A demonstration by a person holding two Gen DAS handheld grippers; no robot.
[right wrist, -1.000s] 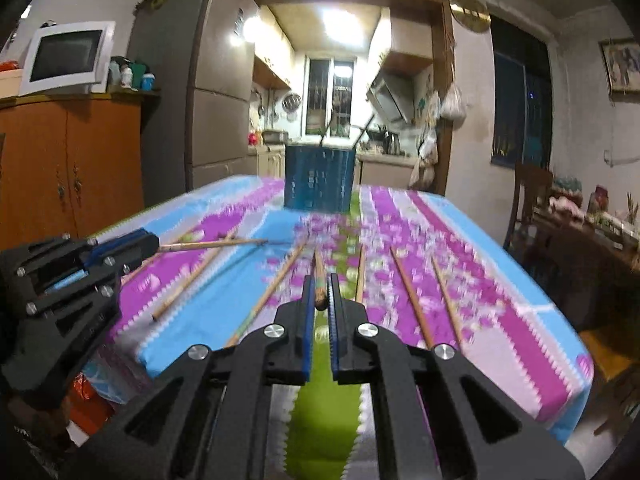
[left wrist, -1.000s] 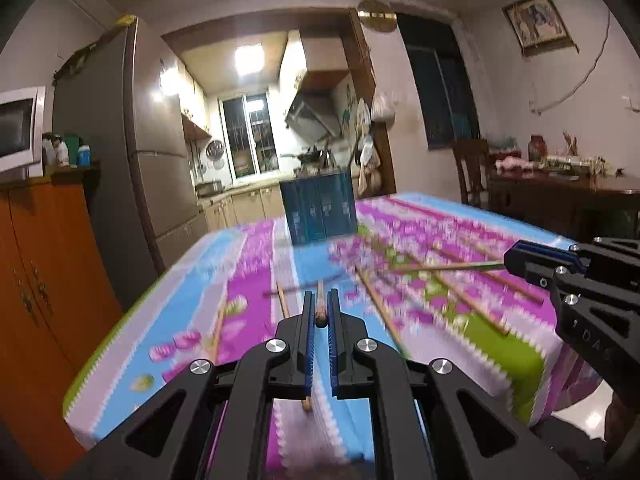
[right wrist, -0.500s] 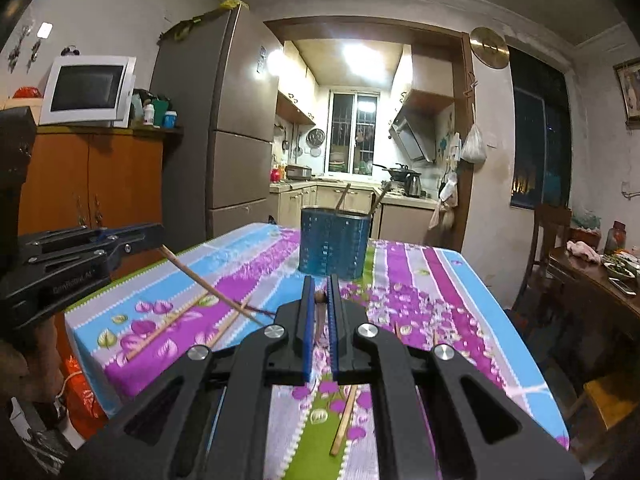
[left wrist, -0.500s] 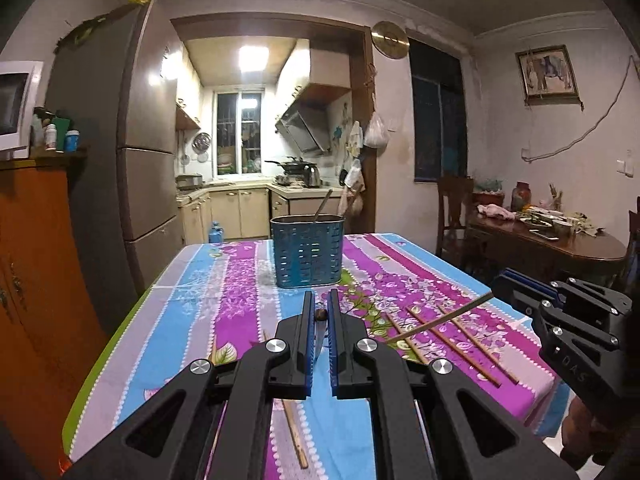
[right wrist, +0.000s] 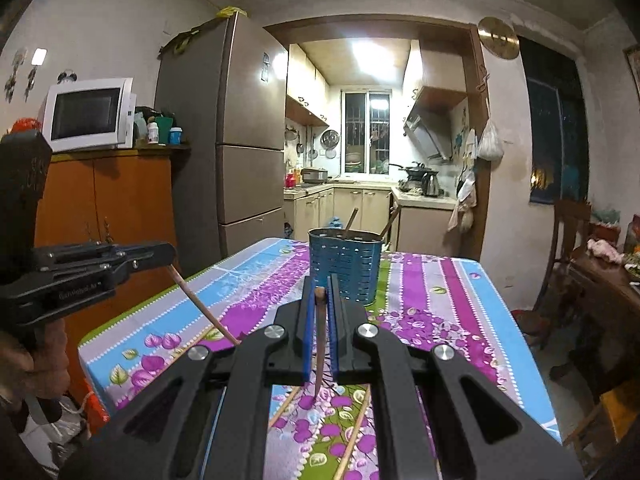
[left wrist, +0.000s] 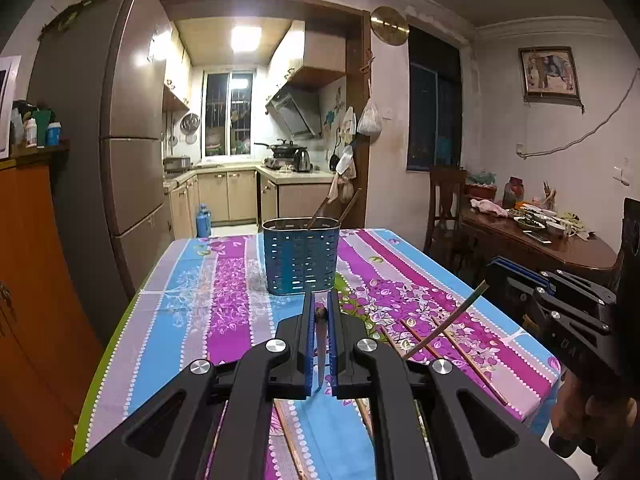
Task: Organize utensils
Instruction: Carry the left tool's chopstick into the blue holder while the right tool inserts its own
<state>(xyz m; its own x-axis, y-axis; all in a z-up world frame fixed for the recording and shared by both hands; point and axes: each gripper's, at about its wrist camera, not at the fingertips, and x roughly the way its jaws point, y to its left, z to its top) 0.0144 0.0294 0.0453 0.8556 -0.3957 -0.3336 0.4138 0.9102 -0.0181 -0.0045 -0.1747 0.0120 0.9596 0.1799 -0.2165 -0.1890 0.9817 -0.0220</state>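
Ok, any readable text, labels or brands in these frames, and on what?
Left tongs: raised lettering on the body, too blurred to read.
Right tongs: raised letters on the body, perhaps "DA"; the rest is unreadable.
Refrigerator, door sticker: too small to read.
Nothing else is legible.
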